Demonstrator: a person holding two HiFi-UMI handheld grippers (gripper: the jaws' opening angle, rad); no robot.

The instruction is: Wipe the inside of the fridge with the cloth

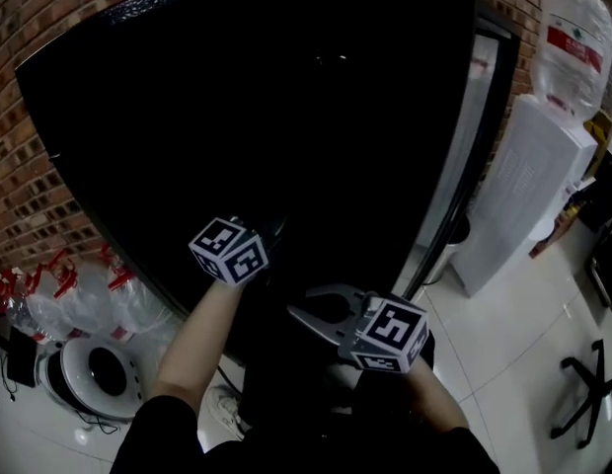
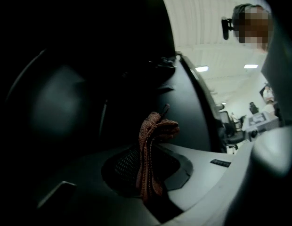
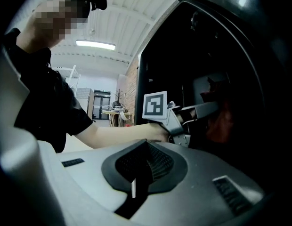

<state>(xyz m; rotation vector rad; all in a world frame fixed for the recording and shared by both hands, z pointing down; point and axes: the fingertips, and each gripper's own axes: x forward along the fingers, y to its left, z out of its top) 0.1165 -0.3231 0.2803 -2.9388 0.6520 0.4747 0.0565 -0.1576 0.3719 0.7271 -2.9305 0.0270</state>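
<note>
The fridge [image 1: 286,97] fills the head view as a large black, dark mass. My left gripper [image 2: 148,175] is shut on a reddish-brown knitted cloth [image 2: 153,138], which sticks up from between its jaws. In the head view its marker cube [image 1: 229,250] sits at the fridge's dark front and its jaws are lost in the dark. The right gripper view shows that left gripper [image 3: 205,109] from the side, reaching into the dark fridge with the cloth [image 3: 222,121]. My right gripper [image 3: 136,185] is shut on nothing and hangs back, lower right [image 1: 308,310].
A white water dispenser [image 1: 523,191] with a wrapped bottle [image 1: 573,38] stands right of the fridge. A brick wall [image 1: 25,196] lies to the left, with bagged bottles [image 1: 84,294] and a round white appliance [image 1: 99,373] on the floor. A chair base [image 1: 582,388] is at far right.
</note>
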